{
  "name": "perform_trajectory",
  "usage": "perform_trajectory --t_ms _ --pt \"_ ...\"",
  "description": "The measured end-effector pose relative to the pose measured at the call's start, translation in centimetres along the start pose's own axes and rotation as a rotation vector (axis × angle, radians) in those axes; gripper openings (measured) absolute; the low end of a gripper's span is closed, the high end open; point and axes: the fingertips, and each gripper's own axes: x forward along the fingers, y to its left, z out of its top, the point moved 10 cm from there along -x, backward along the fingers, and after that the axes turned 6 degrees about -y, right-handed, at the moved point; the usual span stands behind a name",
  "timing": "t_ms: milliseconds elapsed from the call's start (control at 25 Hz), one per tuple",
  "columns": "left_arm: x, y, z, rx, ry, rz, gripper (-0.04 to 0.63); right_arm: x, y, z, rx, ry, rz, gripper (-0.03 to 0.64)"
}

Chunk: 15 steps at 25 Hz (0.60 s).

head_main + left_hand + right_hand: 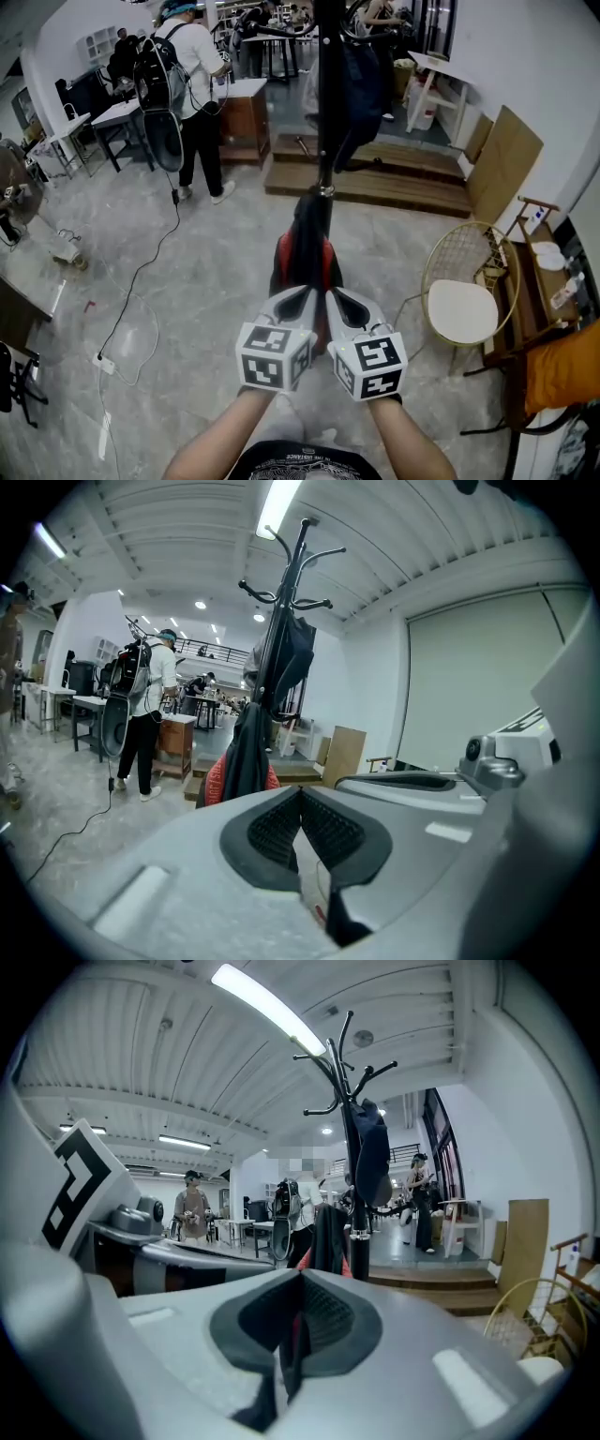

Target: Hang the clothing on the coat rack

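Both tongs are clenched side by side, each pinching the black-and-red jacket (305, 248) at its near end. The left gripper (302, 294) has its pads together on a thin pale piece of the cloth. The right gripper (336, 294) grips a red fold. The jacket is held up off the floor (206, 281), stretching from the tongs toward the pole of the coat rack (328, 112). A dark garment (364, 84) already hangs on the rack. A round wire chair (464, 309) stands to the right.
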Motion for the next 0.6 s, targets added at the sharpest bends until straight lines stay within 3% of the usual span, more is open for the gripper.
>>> perform_trajectory --t_ms 600 --pt "-0.3 -2.2 -0.3 0.013 0.004 0.003 0.005 -2.0 -0.8 0.0 -0.013 -0.013 0.019 0.0"
